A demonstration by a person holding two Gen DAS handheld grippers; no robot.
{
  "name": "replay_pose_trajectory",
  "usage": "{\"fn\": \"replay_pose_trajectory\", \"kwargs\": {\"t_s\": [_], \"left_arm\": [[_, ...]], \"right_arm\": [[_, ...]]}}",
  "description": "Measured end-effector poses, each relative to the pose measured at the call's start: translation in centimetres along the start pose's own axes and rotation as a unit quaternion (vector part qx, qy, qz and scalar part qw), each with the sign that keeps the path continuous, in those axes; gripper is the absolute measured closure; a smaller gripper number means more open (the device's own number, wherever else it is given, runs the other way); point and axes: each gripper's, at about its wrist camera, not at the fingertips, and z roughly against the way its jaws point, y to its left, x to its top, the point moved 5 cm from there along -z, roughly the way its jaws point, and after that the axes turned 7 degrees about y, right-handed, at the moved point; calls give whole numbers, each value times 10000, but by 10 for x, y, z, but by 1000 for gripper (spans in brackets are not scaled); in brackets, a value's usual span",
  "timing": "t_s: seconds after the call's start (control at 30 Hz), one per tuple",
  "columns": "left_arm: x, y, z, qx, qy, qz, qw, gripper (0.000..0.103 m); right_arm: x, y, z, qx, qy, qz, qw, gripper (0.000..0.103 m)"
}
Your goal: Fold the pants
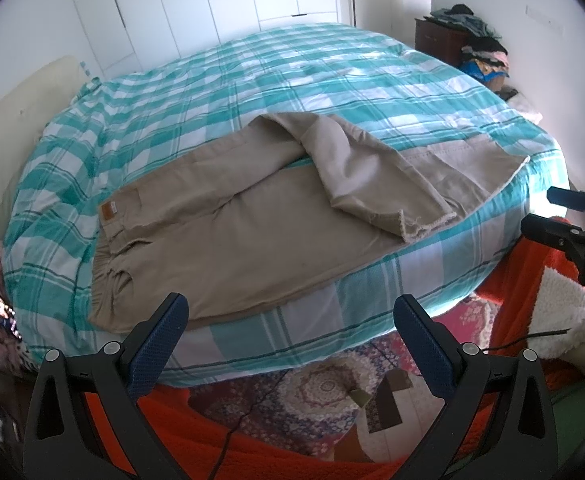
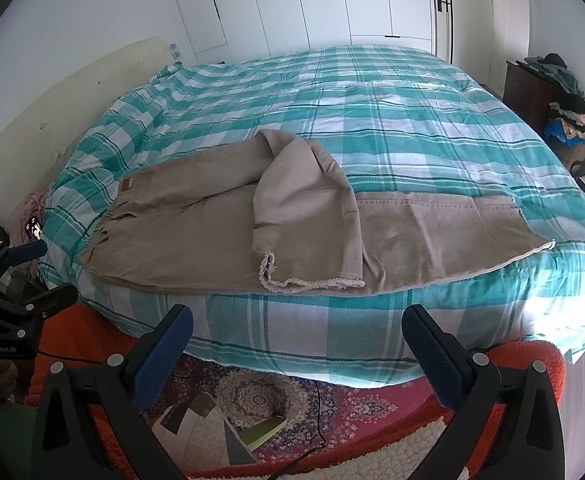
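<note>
Beige pants (image 1: 228, 224) (image 2: 220, 232) lie along the near edge of the bed, waistband with a tan patch to the left. The far leg is doubled back, so its frayed hem (image 2: 308, 282) rests on the near leg, which stretches flat to the right (image 2: 452, 232). My left gripper (image 1: 292, 312) is open, held off the bed's near side in front of the seat of the pants. My right gripper (image 2: 298, 322) is also open, off the bed edge just below the frayed hem. Each gripper shows at the edge of the other's view (image 1: 548, 212) (image 2: 52, 268), empty.
The bed carries a teal-and-white plaid cover (image 2: 372, 120), with a cream headboard (image 2: 52, 132) at the left. A patterned rug (image 2: 276, 396) with cardboard scraps and a cable lies below. A dark cabinet heaped with clothes (image 2: 560, 100) stands far right. White wardrobe doors (image 2: 312, 0) line the back wall.
</note>
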Motion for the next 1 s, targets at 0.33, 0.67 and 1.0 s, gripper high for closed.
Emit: {"fn": "replay_pose_trajectory", "kwargs": {"t_s": [0.33,0.67,1.0], "left_arm": [[0,0,-1,1,-1,8,10000,1],[-3,3,-8,-104,121,158,9997,1],[2,3,-6,-84,159,155,9997,1]], "right_arm": [[0,0,-1,-4,19,-2,10000,0],[-3,1,2,-64,-49,52,10000,0],[-3,2,-4,131,110,72,9998,0]]}}
